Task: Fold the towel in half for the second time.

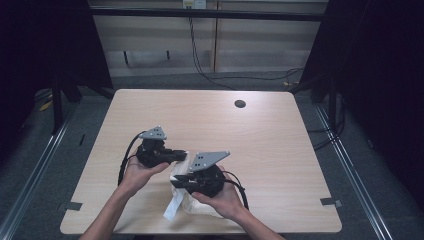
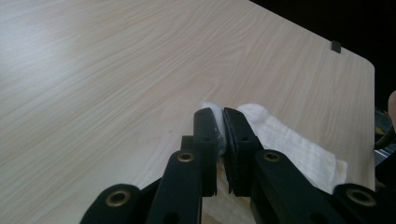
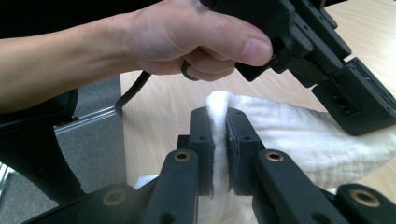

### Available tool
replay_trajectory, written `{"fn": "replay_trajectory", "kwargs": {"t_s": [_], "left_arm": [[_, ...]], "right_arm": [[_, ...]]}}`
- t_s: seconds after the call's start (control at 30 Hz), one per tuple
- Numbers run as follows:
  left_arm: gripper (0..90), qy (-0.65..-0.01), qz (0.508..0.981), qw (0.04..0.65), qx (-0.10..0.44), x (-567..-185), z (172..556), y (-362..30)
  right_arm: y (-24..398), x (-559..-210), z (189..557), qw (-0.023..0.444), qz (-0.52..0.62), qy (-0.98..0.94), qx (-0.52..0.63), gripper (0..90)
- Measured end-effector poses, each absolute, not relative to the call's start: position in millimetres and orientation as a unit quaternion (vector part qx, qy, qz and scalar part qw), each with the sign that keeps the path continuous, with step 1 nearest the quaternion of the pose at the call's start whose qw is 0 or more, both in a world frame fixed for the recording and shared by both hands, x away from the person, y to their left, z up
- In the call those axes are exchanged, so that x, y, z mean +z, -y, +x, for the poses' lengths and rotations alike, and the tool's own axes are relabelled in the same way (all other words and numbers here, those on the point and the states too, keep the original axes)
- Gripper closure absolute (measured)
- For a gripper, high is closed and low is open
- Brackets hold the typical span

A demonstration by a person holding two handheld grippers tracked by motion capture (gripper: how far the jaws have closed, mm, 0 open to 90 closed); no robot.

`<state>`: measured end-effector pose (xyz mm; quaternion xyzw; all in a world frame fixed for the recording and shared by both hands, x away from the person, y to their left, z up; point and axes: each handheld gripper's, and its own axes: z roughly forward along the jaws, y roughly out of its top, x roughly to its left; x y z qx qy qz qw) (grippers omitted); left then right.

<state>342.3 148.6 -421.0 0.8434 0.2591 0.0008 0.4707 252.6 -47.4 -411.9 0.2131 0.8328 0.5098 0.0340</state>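
A white cloth lies bunched on the wooden table, near its front edge between the two hands. My left gripper pinches the cloth's far corner; the left gripper view has white cloth squeezed between its jaws. My right gripper grips another fold closer to the person. In the right gripper view a ridge of cloth rises between its jaws, with the left hand and the left gripper just beyond.
A dark round hole sits in the table near its far edge. Black cables hang down the back wall to the floor. Tape marks sit at the table's front corners. Bare wood stretches to the right and far side.
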Motion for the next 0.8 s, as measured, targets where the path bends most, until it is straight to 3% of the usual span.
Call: {"fn": "replay_trajectory", "kwargs": {"t_s": [0.8], "left_arm": [[84.5,-0.242,0.856,0.455,-0.037,-446.1,344.3,-90.2]], "right_arm": [[93.9,-439.2,233.1,0.048,0.263,-0.832,0.487,82.2]]}}
